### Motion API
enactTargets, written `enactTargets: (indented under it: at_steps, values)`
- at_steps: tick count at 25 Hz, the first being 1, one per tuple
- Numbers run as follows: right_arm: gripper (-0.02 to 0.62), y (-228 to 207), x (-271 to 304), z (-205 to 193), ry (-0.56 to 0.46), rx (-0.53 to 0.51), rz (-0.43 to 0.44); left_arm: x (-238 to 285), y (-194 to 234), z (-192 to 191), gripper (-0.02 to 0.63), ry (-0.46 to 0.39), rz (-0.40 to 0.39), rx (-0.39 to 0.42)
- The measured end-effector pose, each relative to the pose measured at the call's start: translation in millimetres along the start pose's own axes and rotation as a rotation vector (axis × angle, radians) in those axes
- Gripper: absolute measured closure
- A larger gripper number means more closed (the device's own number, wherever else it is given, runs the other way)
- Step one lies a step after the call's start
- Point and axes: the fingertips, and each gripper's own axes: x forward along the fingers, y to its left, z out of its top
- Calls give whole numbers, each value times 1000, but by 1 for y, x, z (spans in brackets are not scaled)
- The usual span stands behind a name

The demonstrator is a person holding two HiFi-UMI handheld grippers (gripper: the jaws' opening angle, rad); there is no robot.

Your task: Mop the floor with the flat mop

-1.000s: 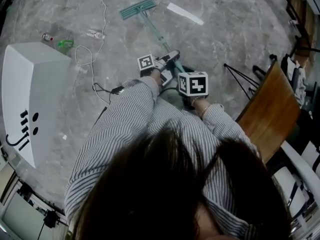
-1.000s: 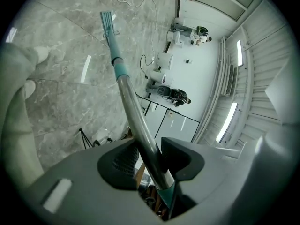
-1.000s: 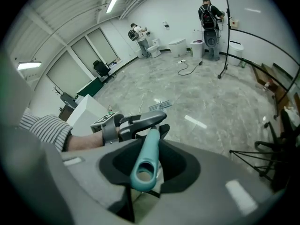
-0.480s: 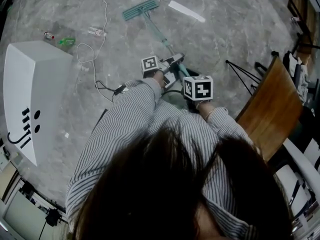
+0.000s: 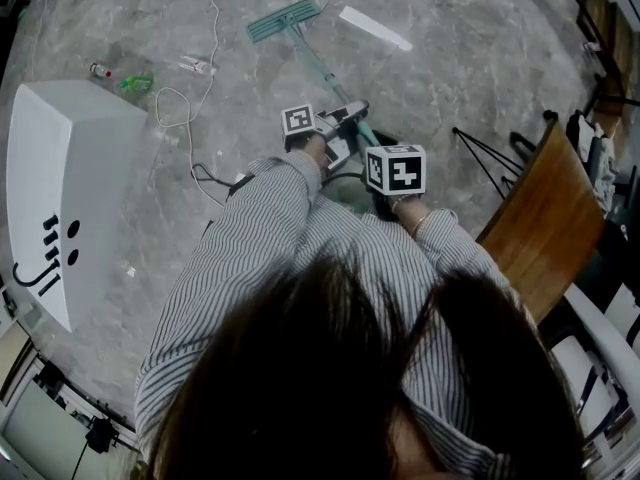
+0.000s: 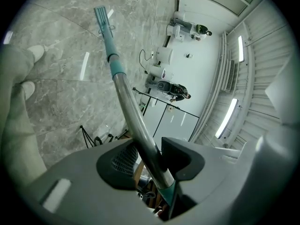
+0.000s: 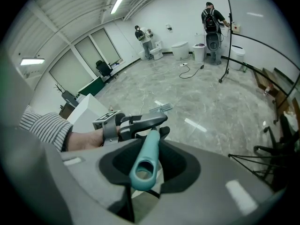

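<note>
Head view, mop: the flat mop (image 5: 318, 71) stretches away from the person, its green mop head (image 5: 283, 19) flat on the grey marbled floor (image 5: 460, 78) near the far edge of the view.
Head view, left gripper: the left gripper (image 5: 345, 123) grasps the pole partway up, out beyond a striped sleeve (image 5: 270, 228).
Head view, right gripper: the right gripper (image 5: 378, 153), marker cube uppermost, sits just behind the left at the pole's near end.
Head view, surroundings: a white box (image 5: 60, 188) stands on the floor at the left, a white cable (image 5: 208, 38) trails past it, and a brown wooden panel (image 5: 545, 218) leans at the right.
Left gripper view: jaws clamped tight on the silver pole (image 6: 136, 125), which runs out to the mop head (image 6: 101, 15), well ahead on the floor; a pale shoe (image 6: 35, 50) shows at the left.
Right gripper view: jaws closed on the teal grip (image 7: 143, 168), its hollow end facing the camera; the left gripper (image 7: 140, 122) holds the same pole just ahead, the mop head (image 7: 161, 108) beyond it. People (image 7: 213, 20) stand by white toilets (image 7: 180, 50) along the far wall.
</note>
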Motion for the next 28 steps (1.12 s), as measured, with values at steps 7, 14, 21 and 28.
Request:
enactTargets:
  at_steps: [7, 14, 21, 28]
  values:
    - [482, 13, 28, 41, 16, 1, 8, 1, -19, 48, 448, 32, 11, -5]
    - [482, 42, 84, 134, -4, 23, 14, 3, -47, 155, 448, 136, 104, 51]
    - [480, 110, 164, 251, 2, 70, 5, -20, -109, 295, 449, 138, 161, 37]
    - [477, 178, 241, 360, -10, 122, -12, -48, -174, 428, 442, 68, 121, 46]
